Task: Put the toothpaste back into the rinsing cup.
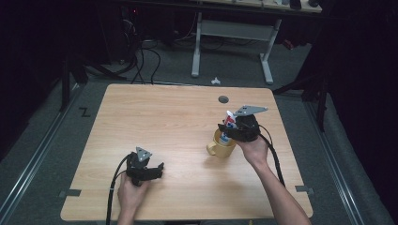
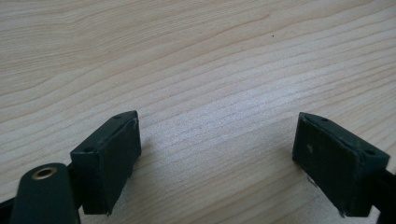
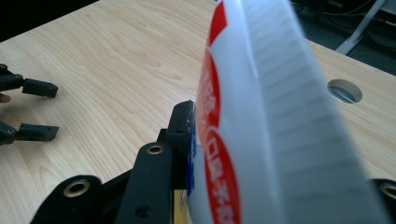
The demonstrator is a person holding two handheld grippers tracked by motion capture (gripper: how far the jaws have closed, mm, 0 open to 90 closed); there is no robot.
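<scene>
Now right tongs (image 1: pixel 233 127) point steeply down over the yellow mug (image 1: pixel 220 144), clamped on a white-and-red toothpaste tube (image 3: pixel 261 121) whose lower end sits inside the mug. Left tongs (image 1: pixel 157 169) rest low on the counter (image 1: pixel 178 117), jaws wide apart with nothing between, well apart from the mug. A round cable hole (image 1: pixel 223 99) lies beyond the right tongs.

Light falls from above onto my tabletop (image 1: pixel 178 126), bright and even, while the room around it sinks into near black. The high view is soft and grainy. My left jaws cast short shadows. The tube (image 3: pixel 261 121) before my right camera is blurred.
</scene>
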